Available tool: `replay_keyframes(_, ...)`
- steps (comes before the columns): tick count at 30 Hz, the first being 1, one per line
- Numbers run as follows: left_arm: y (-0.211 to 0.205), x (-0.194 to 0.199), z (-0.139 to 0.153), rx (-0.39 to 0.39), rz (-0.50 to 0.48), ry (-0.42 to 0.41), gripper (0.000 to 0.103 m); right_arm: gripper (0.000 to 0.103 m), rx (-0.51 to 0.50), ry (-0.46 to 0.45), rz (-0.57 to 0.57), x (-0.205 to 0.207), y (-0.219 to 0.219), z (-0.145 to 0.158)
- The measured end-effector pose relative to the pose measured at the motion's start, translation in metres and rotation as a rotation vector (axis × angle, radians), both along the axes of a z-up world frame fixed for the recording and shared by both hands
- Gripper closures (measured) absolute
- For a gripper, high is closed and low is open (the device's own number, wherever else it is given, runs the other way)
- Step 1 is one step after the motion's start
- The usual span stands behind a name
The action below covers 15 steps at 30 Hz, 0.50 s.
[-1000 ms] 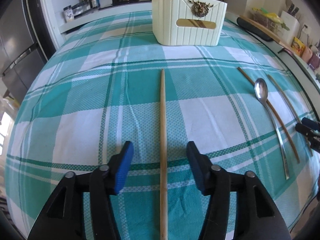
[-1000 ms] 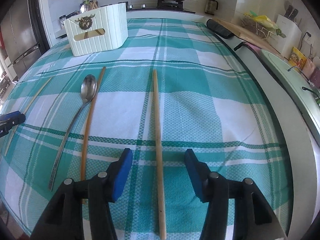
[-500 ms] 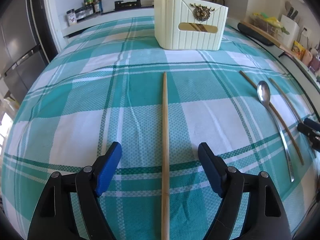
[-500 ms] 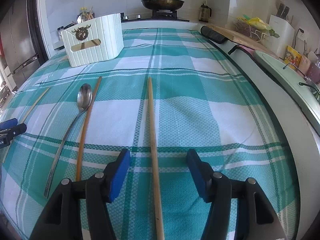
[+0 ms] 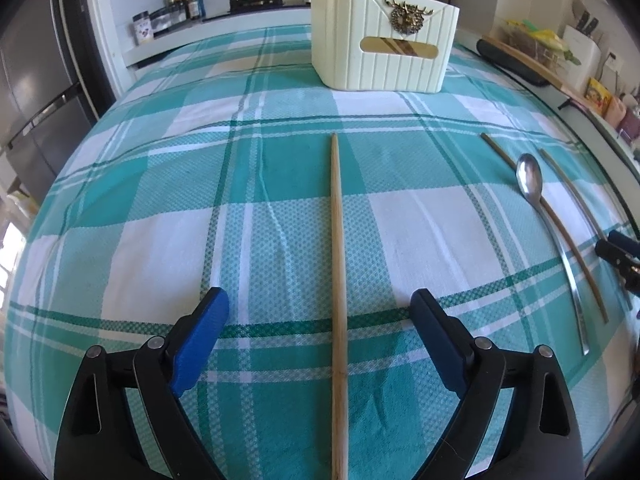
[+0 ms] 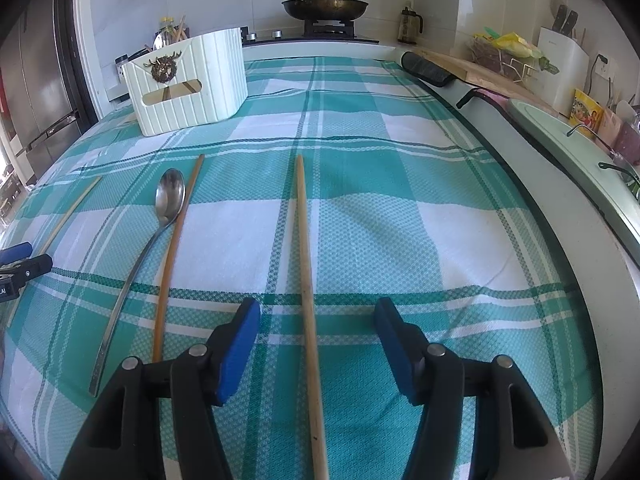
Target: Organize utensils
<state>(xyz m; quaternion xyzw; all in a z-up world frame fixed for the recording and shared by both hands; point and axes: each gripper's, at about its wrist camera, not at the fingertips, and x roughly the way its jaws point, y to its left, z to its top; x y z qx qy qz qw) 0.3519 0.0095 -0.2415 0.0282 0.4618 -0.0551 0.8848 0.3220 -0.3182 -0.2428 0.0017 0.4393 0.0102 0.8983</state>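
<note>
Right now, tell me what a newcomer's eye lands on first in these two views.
The teal checked tablecloth fills both views. A wooden chopstick lies lengthwise between the jaws of the open left gripper, which have just been widening, and another chopstick between those of the open right gripper. Behind stands a cream basket holding utensils; a spoon lies nearby.

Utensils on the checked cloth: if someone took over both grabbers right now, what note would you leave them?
Left gripper: open, jaws just been opening, astride the left chopstick, not gripping.
Right gripper: open, also just widened a little, astride the right chopstick, not gripping.
Between them on the cloth: spoon and middle chopstick.
Done: bin at the far end holds a spoon and chopsticks.
Left: these four pieces into the bin.
</note>
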Motion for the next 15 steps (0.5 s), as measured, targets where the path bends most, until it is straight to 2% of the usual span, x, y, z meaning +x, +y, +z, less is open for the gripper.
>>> replay_keyframes(3,0.003,0.0,0.002,0.002,-0.047,0.047,0.01,0.041,0.005,0.032,0.026,0.003,-0.001,0.002)
replay_keyframes(7,0.013,0.005,0.012,-0.016,-0.113,0.093,0.01,0.041,0.035,0.172,0.101,0.012,-0.01,0.009)
replay_keyframes(11,0.019,0.028,0.014,-0.001,-0.151,0.153,0.01,0.041,0.041,0.269,0.156,0.024,-0.018,0.013)
replay_keyframes(15,0.014,0.058,0.004,0.046,-0.17,0.198,0.012,0.041,0.014,0.303,0.188,0.049,-0.016,0.014)
